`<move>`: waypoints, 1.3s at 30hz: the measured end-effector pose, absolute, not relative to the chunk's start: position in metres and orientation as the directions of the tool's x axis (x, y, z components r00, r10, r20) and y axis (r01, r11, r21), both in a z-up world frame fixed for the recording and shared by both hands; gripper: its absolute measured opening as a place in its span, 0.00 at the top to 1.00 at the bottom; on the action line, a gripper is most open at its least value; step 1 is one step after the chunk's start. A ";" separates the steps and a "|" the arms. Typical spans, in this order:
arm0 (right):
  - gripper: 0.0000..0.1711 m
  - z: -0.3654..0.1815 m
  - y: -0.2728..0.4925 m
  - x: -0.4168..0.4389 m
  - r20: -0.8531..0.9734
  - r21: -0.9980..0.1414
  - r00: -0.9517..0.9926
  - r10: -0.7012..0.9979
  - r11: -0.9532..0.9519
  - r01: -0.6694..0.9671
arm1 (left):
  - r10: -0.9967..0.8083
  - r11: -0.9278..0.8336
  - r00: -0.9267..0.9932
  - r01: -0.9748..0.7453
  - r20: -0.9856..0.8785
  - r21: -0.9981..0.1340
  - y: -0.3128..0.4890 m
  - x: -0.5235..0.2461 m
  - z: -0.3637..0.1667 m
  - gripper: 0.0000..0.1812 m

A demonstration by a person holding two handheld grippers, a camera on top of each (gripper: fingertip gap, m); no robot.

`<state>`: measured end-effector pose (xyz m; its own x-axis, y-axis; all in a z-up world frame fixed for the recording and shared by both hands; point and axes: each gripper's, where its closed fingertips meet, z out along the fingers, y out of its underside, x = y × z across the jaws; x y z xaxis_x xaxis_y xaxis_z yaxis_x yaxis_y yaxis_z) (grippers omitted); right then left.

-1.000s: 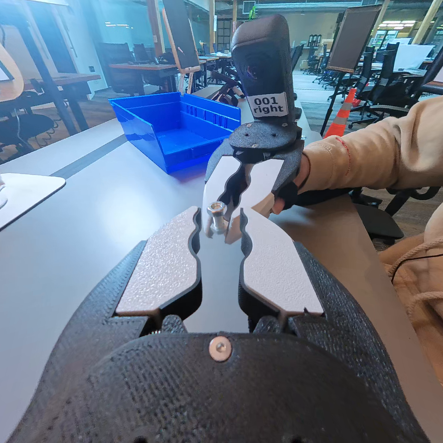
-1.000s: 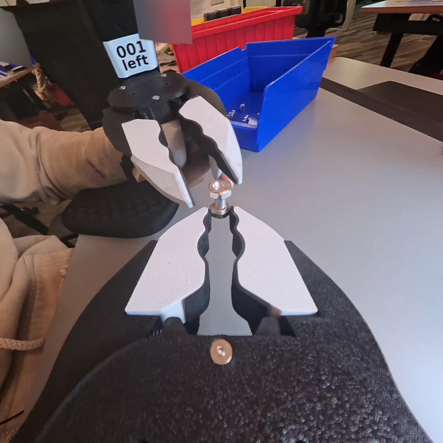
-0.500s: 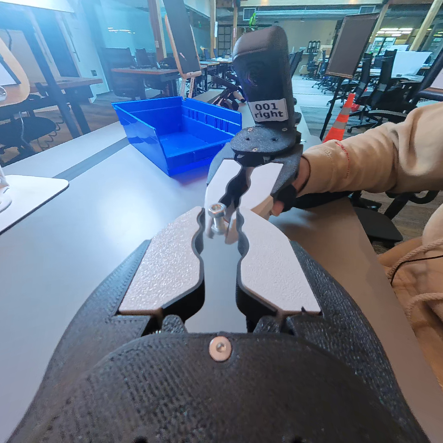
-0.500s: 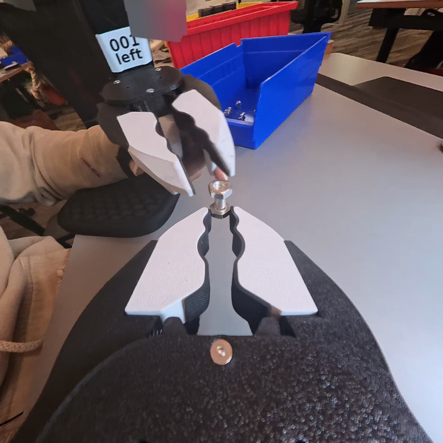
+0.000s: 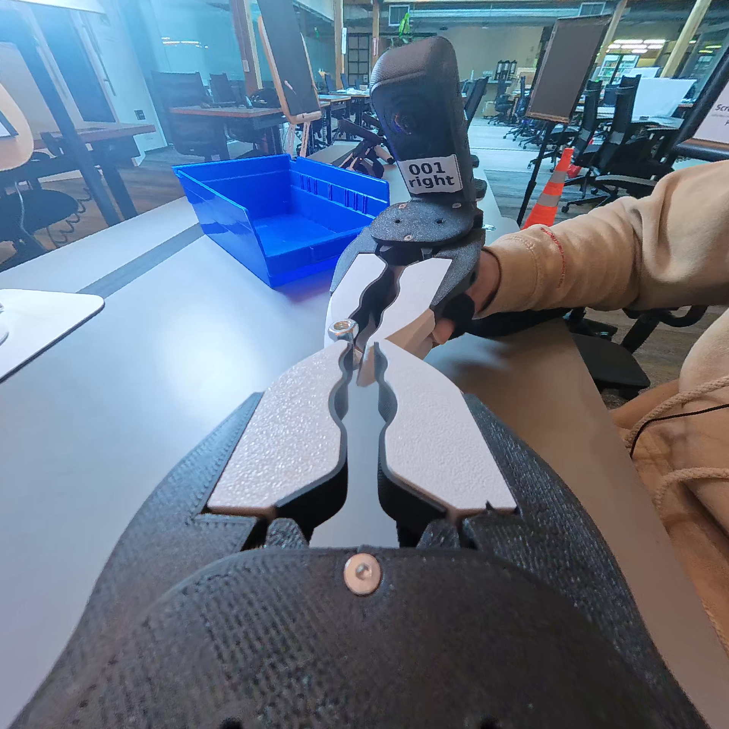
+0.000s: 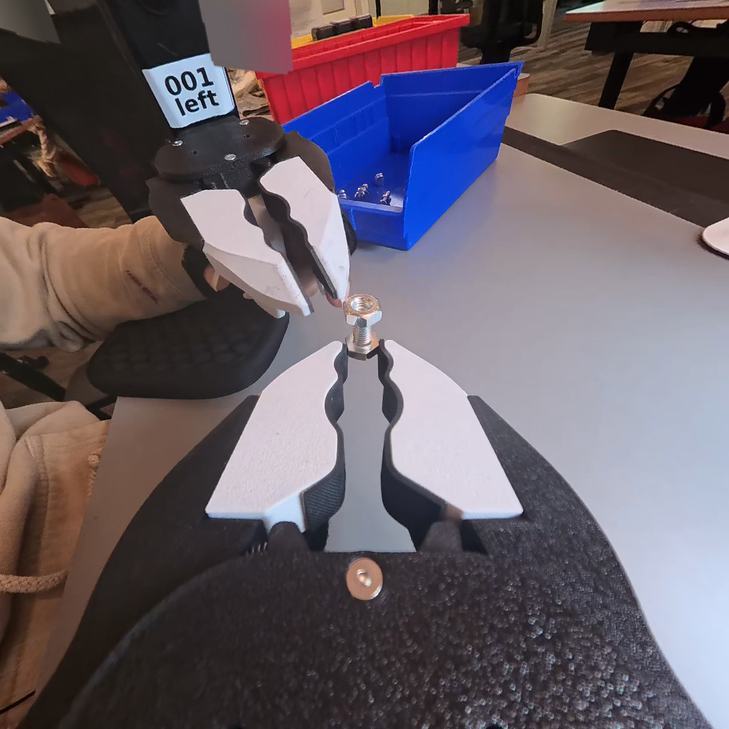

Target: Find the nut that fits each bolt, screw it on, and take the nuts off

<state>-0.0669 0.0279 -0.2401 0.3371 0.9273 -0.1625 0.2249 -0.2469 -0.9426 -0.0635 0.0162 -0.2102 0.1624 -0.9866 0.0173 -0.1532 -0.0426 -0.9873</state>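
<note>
My right gripper (image 6: 362, 349) is shut on the hex head of a silver bolt (image 6: 362, 335). The bolt's thread points away from it, with a silver nut (image 6: 361, 309) on its far end. My left gripper (image 5: 361, 348) faces the right one tip to tip. Its jaws stand a narrow gap apart and hold nothing. In the right wrist view the left gripper (image 6: 323, 304) sits just left of the nut, one fingertip close beside it. In the left wrist view the nut (image 5: 344, 330) shows just above my left fingertip.
An open-fronted blue bin (image 6: 453, 157) with several small bolts and nuts (image 6: 363, 191) stands behind on the grey table (image 6: 552, 315); it also shows in the left wrist view (image 5: 236, 228). A red bin (image 6: 374, 51) stands behind it. A white pad (image 5: 39, 319) lies at the left. Tan sleeves (image 5: 611, 244) hold both grippers. Both grippers' tips are close together, under 4 cm apart.
My left gripper's jaws have narrowed and it has slid off the nut, which was between its tips and now sits beside them. The right gripper still holds the bolt.
</note>
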 end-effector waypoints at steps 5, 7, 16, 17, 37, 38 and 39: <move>0.92 -0.241 0.020 -0.073 -0.158 -0.943 0.304 0.939 -0.235 0.238 | -0.983 -0.046 0.181 -0.142 0.020 -0.989 0.020 -0.063 -0.211 0.86; 0.92 -0.241 0.016 -0.076 -0.152 -0.943 0.288 0.945 -0.226 0.244 | -0.986 -0.045 0.164 -0.156 0.019 -0.987 0.017 -0.060 -0.214 0.86; 0.92 -0.250 0.019 -0.075 -0.151 -0.934 0.308 0.939 -0.238 0.268 | -0.978 -0.049 0.205 -0.078 0.032 -0.996 0.023 -0.066 -0.198 0.92; 0.92 -0.250 0.021 -0.074 -0.151 -0.933 0.317 0.936 -0.240 0.266 | -0.975 -0.055 0.219 -0.065 0.040 -0.996 0.026 -0.069 -0.195 0.92; 0.91 -0.296 0.211 0.249 0.040 -0.449 0.940 0.339 -0.834 0.320 | -0.940 -0.009 0.338 -0.147 -0.041 -0.989 0.042 -0.069 -0.217 0.91; 0.91 -0.302 0.210 0.250 0.036 -0.403 0.939 0.343 -0.855 0.328 | -0.940 -0.008 0.338 -0.148 -0.043 -0.989 0.043 -0.069 -0.217 0.91; 0.91 -0.306 0.209 0.251 0.028 -0.364 0.938 0.344 -0.871 0.330 | -0.940 -0.008 0.339 -0.148 -0.043 -0.989 0.043 -0.069 -0.217 0.91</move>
<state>0.2507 0.2093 -0.3064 0.9385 0.3442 0.0278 0.3302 -0.8709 -0.3640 -0.0691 0.0433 -0.2168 0.3388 -0.9399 -0.0432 -0.1478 -0.0078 -0.9890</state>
